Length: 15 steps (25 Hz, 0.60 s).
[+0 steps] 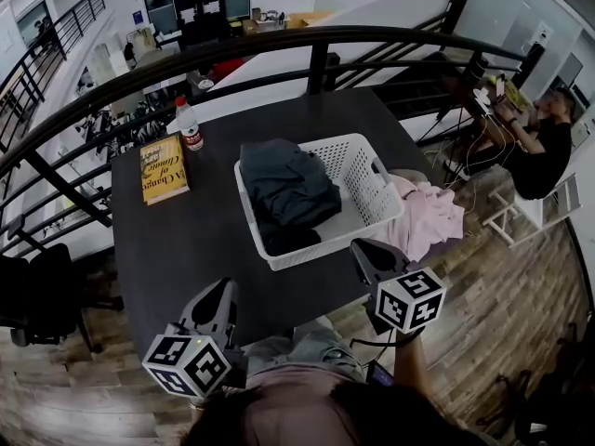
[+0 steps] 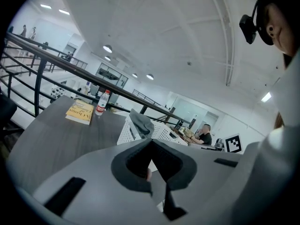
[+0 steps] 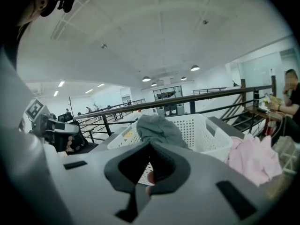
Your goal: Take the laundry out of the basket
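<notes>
The dark table [image 1: 186, 249] held the white basket [image 1: 367, 179]; grey clothes [image 1: 288, 193] lay piled inside the basket; a pink cloth [image 1: 423, 216] lay just beside it; the left gripper [image 1: 221, 293] and right gripper [image 1: 367, 254] hung near the basket's front, both pinched shut on nothing; a good grab would need tongs opened wide, then closed on the pile's top.

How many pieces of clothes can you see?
2: a dark grey cloth garment piled in the white plastic basket, and a pink cloth garment on the black table against the basket's right side. More may hide underneath.
</notes>
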Available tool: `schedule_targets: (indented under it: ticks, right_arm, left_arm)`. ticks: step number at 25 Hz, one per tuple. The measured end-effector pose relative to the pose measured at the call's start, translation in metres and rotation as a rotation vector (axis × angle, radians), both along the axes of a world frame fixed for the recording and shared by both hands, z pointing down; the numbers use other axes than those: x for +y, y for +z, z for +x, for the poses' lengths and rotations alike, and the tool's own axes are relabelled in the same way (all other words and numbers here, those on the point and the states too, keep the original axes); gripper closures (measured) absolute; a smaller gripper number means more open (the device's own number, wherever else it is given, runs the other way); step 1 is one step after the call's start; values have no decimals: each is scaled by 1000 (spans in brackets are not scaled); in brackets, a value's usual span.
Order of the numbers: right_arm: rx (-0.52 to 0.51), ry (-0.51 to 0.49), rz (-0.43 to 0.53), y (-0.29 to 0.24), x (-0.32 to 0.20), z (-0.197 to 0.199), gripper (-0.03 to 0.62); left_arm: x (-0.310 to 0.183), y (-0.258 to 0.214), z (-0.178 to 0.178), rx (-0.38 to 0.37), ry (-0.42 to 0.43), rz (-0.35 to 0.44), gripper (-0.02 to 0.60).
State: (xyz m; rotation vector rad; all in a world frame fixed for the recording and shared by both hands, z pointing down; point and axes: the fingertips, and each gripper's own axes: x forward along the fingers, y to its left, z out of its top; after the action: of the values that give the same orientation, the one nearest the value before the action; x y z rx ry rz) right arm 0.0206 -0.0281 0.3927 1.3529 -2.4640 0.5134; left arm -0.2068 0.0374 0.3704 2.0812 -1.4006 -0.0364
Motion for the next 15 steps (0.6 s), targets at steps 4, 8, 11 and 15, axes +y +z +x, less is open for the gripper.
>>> schedule_targets:
  ticks: [4, 8, 11, 15]
  right_arm:
    - [-42, 1, -5, 0, 6, -13, 577]
    - [-42, -9, 4, 0, 7, -21, 577]
    - [-50, -9, 28, -6, 8, -23, 577]
    - [-53, -3, 39, -12, 8, -24, 577]
  left_arm:
    - [4, 0, -5, -2, 16, 8, 583]
    - [5, 3, -11, -5, 4, 15, 583]
    - [5, 2, -13, 15, -7, 24, 583]
    - [5, 2, -15, 32, -10, 28, 583]
